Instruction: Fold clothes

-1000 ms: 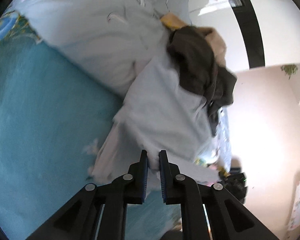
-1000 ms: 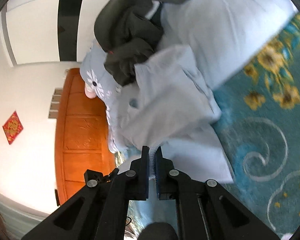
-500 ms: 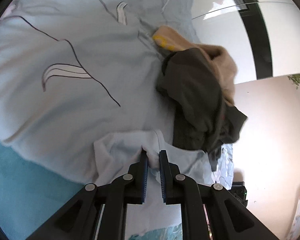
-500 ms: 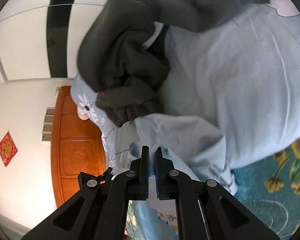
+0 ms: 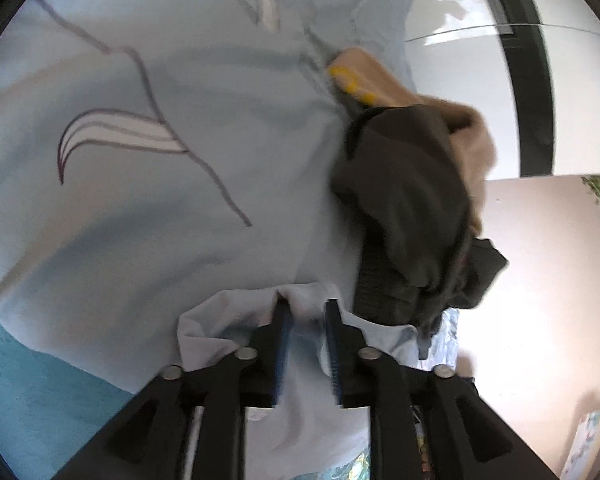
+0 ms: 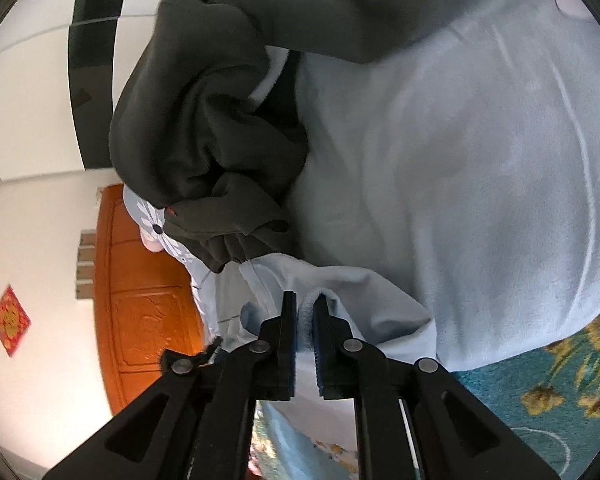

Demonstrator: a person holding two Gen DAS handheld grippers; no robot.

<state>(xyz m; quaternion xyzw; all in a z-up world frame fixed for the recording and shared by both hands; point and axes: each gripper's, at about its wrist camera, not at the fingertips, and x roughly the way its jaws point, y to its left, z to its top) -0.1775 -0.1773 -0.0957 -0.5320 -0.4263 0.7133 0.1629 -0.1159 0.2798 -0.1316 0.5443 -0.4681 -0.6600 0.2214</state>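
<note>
no readable text, red wall hanging (image 6: 10, 321) too blurred to read

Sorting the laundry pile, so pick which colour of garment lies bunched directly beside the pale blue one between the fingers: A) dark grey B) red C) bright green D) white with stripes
A: a crumpled dark grey garment lies against the pale blue garment, just beyond the right gripper.
</note>
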